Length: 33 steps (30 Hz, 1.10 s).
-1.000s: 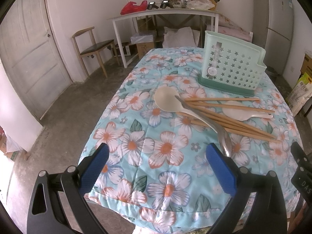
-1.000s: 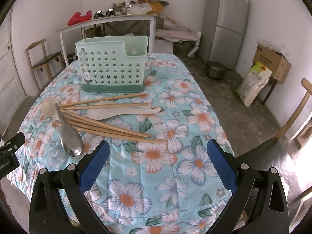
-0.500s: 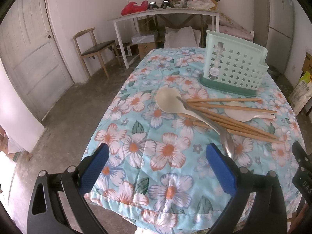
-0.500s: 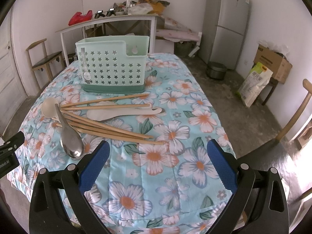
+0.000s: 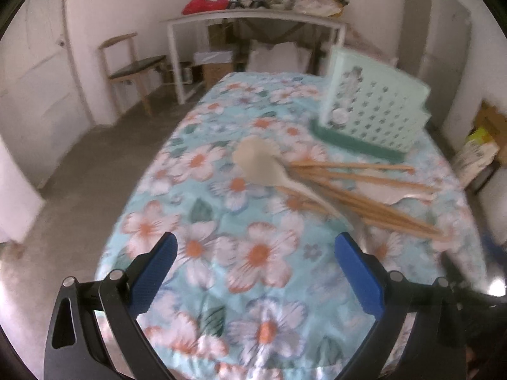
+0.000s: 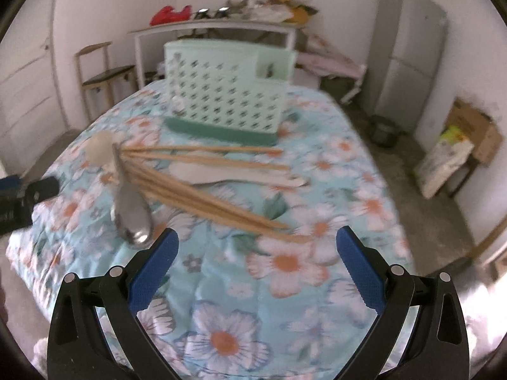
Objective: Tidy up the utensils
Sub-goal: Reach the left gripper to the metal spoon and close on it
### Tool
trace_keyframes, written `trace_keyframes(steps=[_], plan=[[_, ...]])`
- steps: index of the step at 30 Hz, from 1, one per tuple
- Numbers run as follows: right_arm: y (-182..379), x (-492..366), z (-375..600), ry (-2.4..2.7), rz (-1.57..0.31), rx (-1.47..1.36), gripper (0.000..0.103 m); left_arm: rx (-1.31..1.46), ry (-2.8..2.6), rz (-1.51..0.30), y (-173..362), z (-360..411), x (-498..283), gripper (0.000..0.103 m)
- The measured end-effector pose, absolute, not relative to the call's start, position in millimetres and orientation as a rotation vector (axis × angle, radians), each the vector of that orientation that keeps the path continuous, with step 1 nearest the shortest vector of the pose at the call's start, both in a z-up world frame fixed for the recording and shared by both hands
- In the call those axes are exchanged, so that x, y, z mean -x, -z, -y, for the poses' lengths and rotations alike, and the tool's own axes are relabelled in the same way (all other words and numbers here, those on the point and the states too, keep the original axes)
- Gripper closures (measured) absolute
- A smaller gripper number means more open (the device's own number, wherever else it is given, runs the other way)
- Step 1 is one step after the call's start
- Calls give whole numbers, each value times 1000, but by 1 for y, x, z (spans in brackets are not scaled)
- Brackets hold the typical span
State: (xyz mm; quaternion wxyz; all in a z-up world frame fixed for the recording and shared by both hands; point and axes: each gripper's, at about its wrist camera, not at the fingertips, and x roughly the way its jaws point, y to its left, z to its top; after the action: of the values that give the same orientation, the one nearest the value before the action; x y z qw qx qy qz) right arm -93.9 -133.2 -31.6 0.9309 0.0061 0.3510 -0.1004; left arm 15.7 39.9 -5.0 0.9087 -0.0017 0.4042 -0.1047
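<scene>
A mint green utensil holder (image 5: 374, 114) with star holes stands upright at the far side of the floral table (image 5: 253, 253); it also shows in the right wrist view (image 6: 228, 95). Several wooden chopsticks (image 6: 209, 190), a metal spoon (image 6: 131, 218), a cream spoon (image 5: 266, 164) and a white spoon (image 6: 234, 174) lie in a loose pile in front of it. My left gripper (image 5: 255, 272) is open and empty over the table's near left part. My right gripper (image 6: 256, 269) is open and empty, just short of the chopstick tips. Both views are blurred.
A white side table (image 5: 253, 22) with clutter stands at the back wall, a wooden chair (image 5: 130, 66) to its left. A grey fridge (image 6: 408, 53) and a cardboard box (image 6: 475, 129) stand to the right. The table's near edge (image 6: 221, 370) drops off close below my grippers.
Both grippers have moved forward toward the utensil pile, which looks larger and nearer now. Both stay open. The utensils and holder have not moved.
</scene>
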Motion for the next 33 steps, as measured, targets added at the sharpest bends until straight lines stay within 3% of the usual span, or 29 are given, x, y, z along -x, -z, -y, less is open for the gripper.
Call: trace_keyframes(steps=[7, 15, 26, 33], plan=[[51, 83, 131, 122, -754, -43, 8, 217, 365, -840, 9, -76, -33, 6], [50, 81, 151, 186, -724, -73, 8, 82, 529, -876, 11, -66, -26, 8], [53, 81, 158, 182, -744, -107, 8, 207, 678, -1066, 35, -46, -37, 82], [49, 87, 154, 176, -729, -98, 8, 366, 743, -1084, 40, -58, -33, 98]])
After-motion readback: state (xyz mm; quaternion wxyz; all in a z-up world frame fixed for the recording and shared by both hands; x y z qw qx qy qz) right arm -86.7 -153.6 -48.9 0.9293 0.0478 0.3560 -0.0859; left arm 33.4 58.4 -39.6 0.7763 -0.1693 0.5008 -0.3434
